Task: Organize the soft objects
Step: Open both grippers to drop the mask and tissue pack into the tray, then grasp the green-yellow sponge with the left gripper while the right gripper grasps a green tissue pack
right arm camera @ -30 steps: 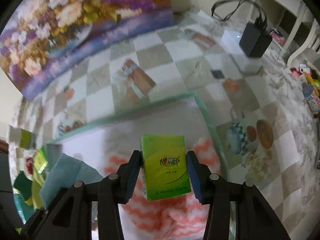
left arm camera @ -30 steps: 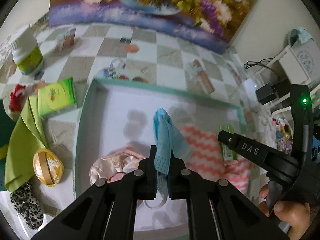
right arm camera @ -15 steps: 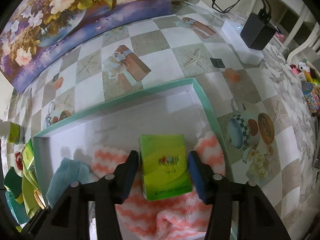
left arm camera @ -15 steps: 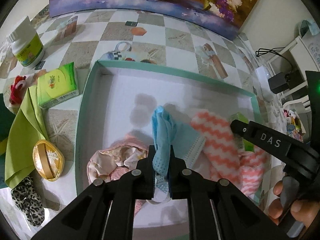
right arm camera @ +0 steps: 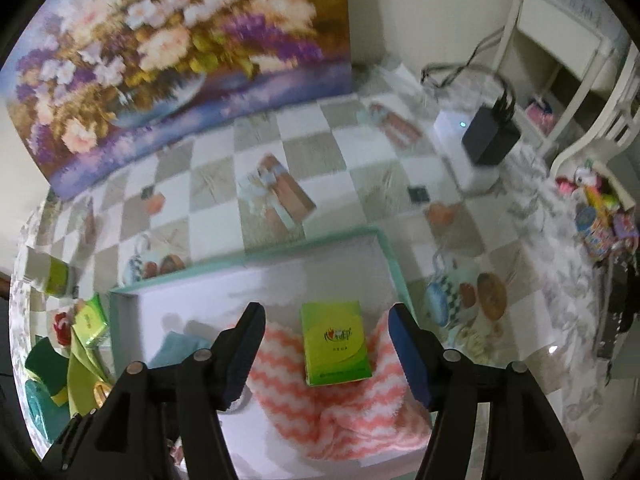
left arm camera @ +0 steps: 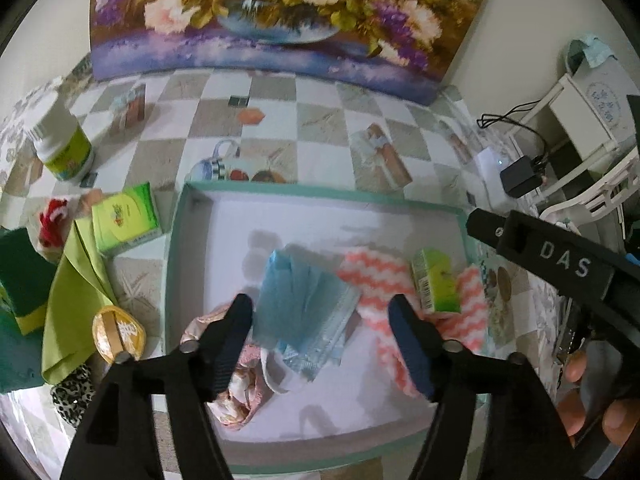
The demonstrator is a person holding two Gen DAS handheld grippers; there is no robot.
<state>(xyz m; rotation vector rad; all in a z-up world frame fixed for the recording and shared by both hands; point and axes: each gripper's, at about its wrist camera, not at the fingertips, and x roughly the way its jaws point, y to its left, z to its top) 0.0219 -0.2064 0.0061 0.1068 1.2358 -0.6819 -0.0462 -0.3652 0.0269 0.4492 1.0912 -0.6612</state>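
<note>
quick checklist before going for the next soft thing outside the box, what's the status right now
1. Left gripper empty, jaws just opened: ok.
2. Blue face mask lying in the teal box: ok.
3. Right gripper clear of the green tissue pack, jaws just opened: ok.
4. Tissue pack resting on the pink zigzag towel inside the box: ok.
5. Second tissue pack and green cloth remain outside: not ok.
6. Free floor space in the box: ok.

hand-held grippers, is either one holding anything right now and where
Nothing is held. The left hand-held gripper stands open above the blue mask; the right hand-held gripper is open around the green tissue pack, untouched.
</note>
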